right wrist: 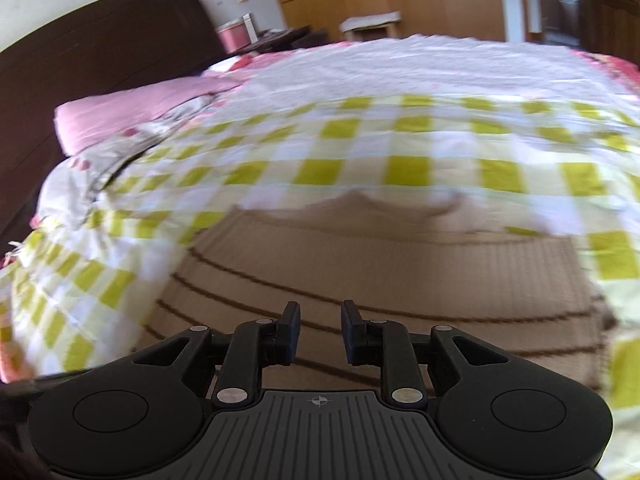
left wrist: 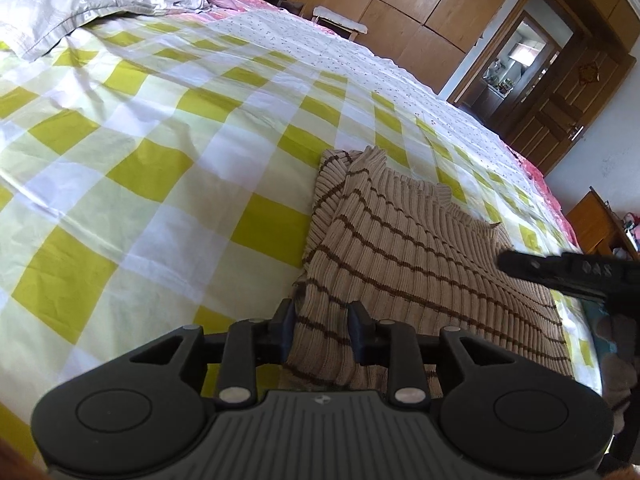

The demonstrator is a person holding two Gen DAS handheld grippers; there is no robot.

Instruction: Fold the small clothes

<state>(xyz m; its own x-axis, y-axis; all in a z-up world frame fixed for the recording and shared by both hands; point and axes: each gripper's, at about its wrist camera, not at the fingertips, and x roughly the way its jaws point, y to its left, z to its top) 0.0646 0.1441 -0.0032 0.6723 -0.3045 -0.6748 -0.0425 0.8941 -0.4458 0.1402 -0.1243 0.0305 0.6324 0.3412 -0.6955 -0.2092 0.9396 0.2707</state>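
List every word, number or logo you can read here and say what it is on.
"240": on the right gripper, seen from the left wrist; faint, so uncertain.
Small emblem, no letters: on the left gripper body.
Crosshair mark, no letters: on the right gripper body.
Sweater, bedsheet: no text.

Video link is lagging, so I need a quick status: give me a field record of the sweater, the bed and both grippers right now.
garment: beige striped sweater, partly folded, lying on the bed
surface: yellow-and-white checked bedspread
left gripper: jaws apart, fabric of the sweater's near edge between the fingers, not pinched
right gripper: open, above the sweater, holding nothing
right view quality: motion-blurred, details uncertain
background: pillow at the head of the bed, wooden wardrobe behind
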